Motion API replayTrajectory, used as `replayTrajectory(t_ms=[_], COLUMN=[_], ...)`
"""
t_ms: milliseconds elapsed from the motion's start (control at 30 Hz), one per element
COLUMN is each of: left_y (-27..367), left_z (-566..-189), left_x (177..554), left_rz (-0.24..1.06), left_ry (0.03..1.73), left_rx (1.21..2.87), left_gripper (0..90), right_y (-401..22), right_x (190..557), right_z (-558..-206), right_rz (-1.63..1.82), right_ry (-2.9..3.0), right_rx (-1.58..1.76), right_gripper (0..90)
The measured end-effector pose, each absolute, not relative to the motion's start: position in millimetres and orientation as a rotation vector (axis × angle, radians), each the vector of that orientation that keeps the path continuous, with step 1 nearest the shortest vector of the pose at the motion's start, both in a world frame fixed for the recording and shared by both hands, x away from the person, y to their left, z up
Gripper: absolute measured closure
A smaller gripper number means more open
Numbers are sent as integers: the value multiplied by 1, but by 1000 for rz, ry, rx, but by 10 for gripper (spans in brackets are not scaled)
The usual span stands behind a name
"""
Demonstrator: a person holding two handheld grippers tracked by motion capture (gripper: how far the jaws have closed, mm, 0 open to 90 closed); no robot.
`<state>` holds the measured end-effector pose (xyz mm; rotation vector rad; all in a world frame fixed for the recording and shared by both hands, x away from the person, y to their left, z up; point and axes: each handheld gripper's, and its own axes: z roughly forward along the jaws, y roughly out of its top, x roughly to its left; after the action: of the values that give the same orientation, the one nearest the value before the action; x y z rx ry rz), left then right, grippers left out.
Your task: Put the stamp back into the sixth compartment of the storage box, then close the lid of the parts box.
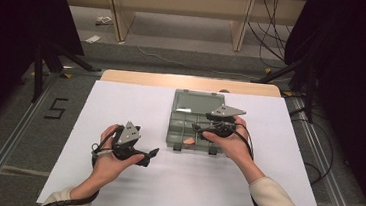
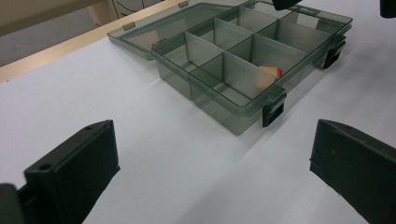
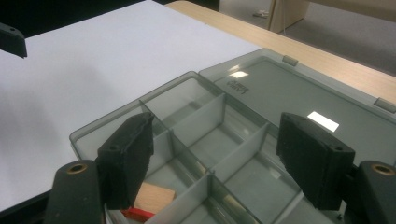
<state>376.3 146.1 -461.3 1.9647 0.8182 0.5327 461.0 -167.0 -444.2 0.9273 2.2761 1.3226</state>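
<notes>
A small wooden block sits in the box, and both tongs are spread wide.

The right gripper (image 1: pixel 200 129) hangs over the near side of the open box (image 1: pixel 182 114) with its jaws apart and nothing between them, likely because the block (image 3: pixel 154 197) has been put in a near-edge part; the left gripper (image 1: pixel 152 153) waits low over the white table (image 1: pixel 121 102), jaws spread too, out of the way; the right gripper view looks down into the parts; the left gripper view shows the box's side and clasps (image 2: pixel 273 108).
</notes>
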Motion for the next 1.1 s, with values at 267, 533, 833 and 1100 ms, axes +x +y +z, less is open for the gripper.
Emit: replayTrajectory(t_ms=[267, 533, 833, 1100], left_y=[147, 147, 147, 145], left_z=[-461, -461, -460, -461], left_x=[376, 377, 379, 382], left_rz=[533, 522, 516, 516], left_ry=[825, 830, 853, 852], left_rx=[1958, 1950, 1941, 1943], left_gripper=[2, 2, 5, 7], right_y=[-173, -178, -193, -207], right_x=[464, 465, 471, 475], right_z=[-442, -439, -435, -433], right_rz=[1325, 1330, 1350, 1347], right_ry=[2249, 2224, 2181, 2145], right_rx=[945, 958, 993, 1033], right_gripper=[286, 287, 296, 302])
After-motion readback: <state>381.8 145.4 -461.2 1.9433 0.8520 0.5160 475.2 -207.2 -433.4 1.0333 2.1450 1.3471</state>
